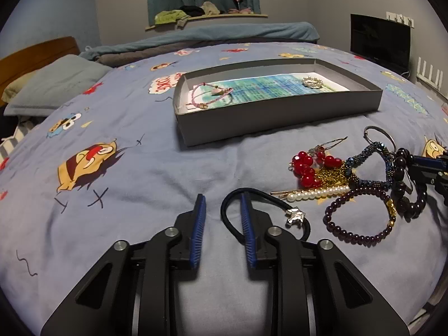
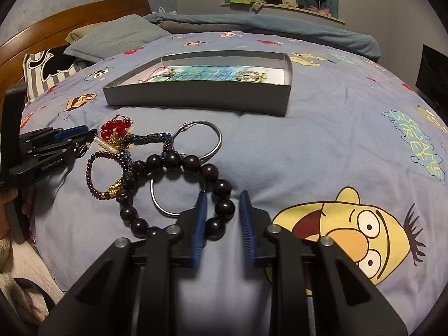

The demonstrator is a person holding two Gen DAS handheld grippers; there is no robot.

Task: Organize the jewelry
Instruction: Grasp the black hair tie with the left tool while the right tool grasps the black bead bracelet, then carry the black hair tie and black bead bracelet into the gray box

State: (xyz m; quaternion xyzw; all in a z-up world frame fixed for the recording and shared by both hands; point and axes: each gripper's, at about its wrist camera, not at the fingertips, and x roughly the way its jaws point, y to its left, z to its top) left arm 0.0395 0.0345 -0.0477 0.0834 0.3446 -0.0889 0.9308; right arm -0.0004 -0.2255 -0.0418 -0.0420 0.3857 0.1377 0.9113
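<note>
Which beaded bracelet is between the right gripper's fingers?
The large black-bead bracelet; the right gripper straddles its beads, while the small purple-bead bracelet lies apart.

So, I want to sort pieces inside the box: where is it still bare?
The grey box is bare along its middle, between the pink bracelet at one end and the silver brooch near the other. The crowded spot is the jewelry pile on the bedspread.
</note>
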